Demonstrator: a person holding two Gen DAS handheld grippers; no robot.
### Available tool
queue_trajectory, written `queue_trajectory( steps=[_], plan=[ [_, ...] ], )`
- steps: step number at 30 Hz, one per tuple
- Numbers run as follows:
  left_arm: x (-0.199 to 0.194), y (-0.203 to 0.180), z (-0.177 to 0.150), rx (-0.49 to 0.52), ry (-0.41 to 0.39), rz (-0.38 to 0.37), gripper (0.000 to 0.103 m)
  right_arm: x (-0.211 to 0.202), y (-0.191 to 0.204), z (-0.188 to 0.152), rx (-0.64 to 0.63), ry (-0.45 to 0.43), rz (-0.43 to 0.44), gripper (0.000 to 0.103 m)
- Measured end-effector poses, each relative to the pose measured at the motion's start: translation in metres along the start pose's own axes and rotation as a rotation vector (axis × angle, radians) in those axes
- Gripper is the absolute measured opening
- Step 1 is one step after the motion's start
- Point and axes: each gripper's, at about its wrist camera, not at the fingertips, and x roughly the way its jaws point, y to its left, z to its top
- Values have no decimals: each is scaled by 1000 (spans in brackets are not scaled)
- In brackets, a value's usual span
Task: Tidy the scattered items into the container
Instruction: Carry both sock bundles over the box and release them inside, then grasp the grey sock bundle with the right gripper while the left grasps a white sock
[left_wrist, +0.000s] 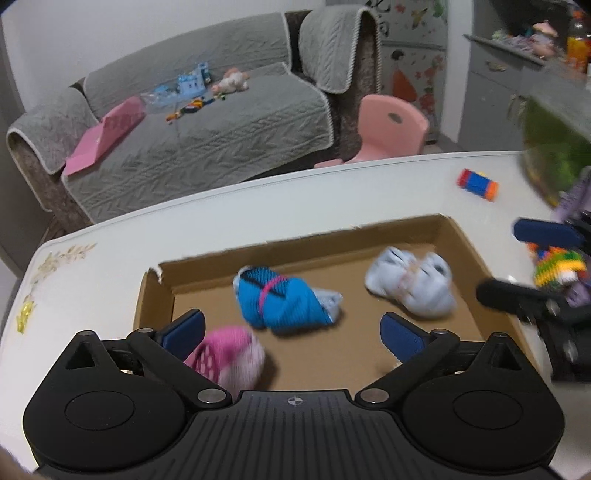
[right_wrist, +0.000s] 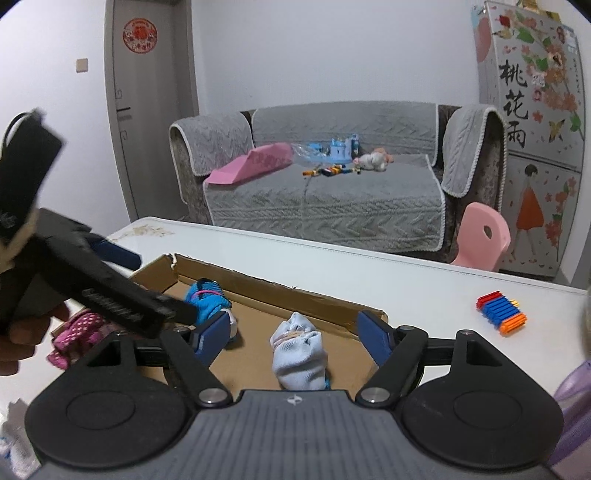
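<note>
Right up close is the left gripper (left_wrist: 291, 332), jaws spread about as wide as they go with nothing pinched between them. It hangs over the near edge of the box (left_wrist: 461, 236), and the pink sock (left_wrist: 231, 356) sits in the box just under its left finger, apart from the pads as far as I can tell. The right gripper (right_wrist: 293, 334) is over the box too, jaws well open, and the pale sock (right_wrist: 299, 354) lies loose on the box floor between them, not gripped. The blue sock (left_wrist: 280, 301) is mid-box, just left of the pale one. So three bundles are in. What's left: the clip toy (left_wrist: 477, 184) out on the worktop (left_wrist: 110, 258), well beyond the box's far right corner. Something colourful sits just right of the box, but it's too blurry to call.
</note>
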Motion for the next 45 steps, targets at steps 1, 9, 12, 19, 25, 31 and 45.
queue_trajectory(
  steps=[1, 9, 12, 19, 25, 31, 45],
  plan=[
    [-8, 1, -6, -3, -5, -6, 102, -3, 1, -1, -7, -2, -1, 75],
    [-90, 22, -82, -81, -85, -74, 102, -45, 21, -32, -122, 8, 34, 80],
    [-109, 24, -115, -92, -91, -88, 103, -64, 32, -40, -120, -15, 91, 83],
    [-108, 14, -173, -49, -41, -99, 103, -98, 65, -89, -174, 17, 173, 84],
    [-86, 23, -205, -78, 18, -161, 102, -94, 89, -116, -256, 92, 192, 84],
    [-72, 31, -210, -126, 22, -215, 102, -77, 98, -117, -255, 150, 220, 75],
    [-66, 30, -209, -124, -9, -264, 93, -85, 106, -138, -256, 230, 265, 50]
  ],
)
